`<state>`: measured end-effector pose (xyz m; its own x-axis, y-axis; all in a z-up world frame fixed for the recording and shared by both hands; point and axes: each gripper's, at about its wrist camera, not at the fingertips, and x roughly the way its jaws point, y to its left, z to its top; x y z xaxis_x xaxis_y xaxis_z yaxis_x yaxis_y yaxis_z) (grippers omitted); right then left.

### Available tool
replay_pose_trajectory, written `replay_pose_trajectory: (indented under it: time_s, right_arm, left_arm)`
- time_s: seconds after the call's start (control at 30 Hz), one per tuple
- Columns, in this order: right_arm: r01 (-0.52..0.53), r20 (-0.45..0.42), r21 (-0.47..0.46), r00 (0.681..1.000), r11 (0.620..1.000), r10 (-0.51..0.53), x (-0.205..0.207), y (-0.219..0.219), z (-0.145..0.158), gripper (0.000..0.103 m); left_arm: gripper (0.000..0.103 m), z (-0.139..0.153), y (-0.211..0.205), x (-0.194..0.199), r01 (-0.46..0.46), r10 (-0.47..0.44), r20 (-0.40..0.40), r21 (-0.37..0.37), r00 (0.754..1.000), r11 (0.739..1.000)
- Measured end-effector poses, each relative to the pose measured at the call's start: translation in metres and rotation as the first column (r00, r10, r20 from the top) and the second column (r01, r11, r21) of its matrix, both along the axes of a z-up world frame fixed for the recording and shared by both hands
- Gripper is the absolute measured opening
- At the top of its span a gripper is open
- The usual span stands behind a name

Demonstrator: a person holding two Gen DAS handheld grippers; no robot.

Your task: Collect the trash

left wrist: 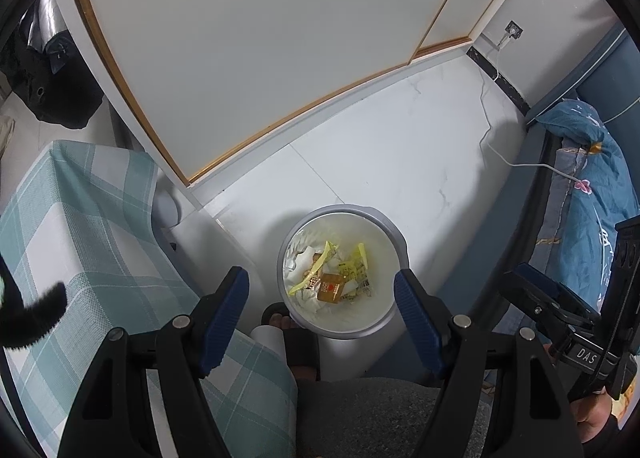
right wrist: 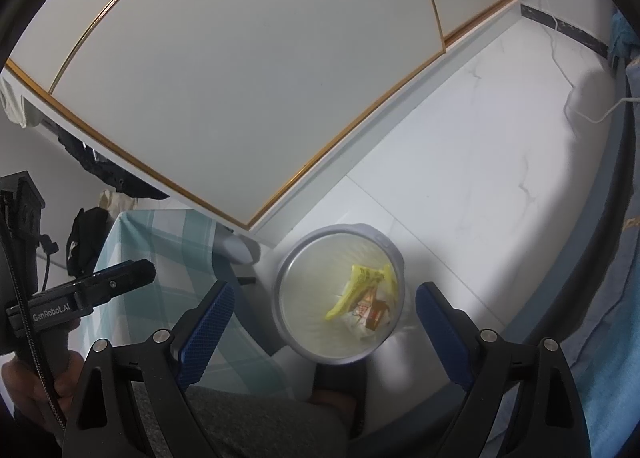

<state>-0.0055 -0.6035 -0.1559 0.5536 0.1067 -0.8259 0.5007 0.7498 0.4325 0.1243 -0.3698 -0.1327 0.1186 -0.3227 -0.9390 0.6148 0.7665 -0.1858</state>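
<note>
A round grey-rimmed trash bin (left wrist: 390, 227) stands on the white floor below both grippers; it also shows in the right wrist view (right wrist: 288, 258). Inside lie yellow wrappers (left wrist: 352, 264), a brown packet (left wrist: 331, 287) and crumpled white paper (left wrist: 302, 260); the same trash (right wrist: 362, 298) shows in the right wrist view. My left gripper (left wrist: 322, 290) is open and empty, high above the bin. My right gripper (right wrist: 325, 306) is open and empty, also above the bin. The left gripper's body (right wrist: 108, 284) shows in the right wrist view, and the right gripper's body (left wrist: 552, 302) in the left wrist view.
A table with a green checked cloth (left wrist: 80, 217) stands left of the bin. A white wardrobe with wooden trim (left wrist: 248, 57) is behind. A bed with blue bedding (left wrist: 588, 193) is at the right, with a white cable (left wrist: 520, 163) on the floor. My sandalled foot (left wrist: 296, 342) is by the bin.
</note>
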Motion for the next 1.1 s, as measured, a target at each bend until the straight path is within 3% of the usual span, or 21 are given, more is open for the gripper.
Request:
replay_pose_trajectory:
  time_s: [1.1]
  right_arm:
    - [0.0, -0.001, -0.002, 1.0, 1.0, 0.0, -0.0003, -0.0018, -0.0003, 0.093]
  left_arm:
    - [0.072, -0.0004, 0.0002, -0.0022, 0.001, -0.001, -0.016, -0.003, 1.0, 1.0]
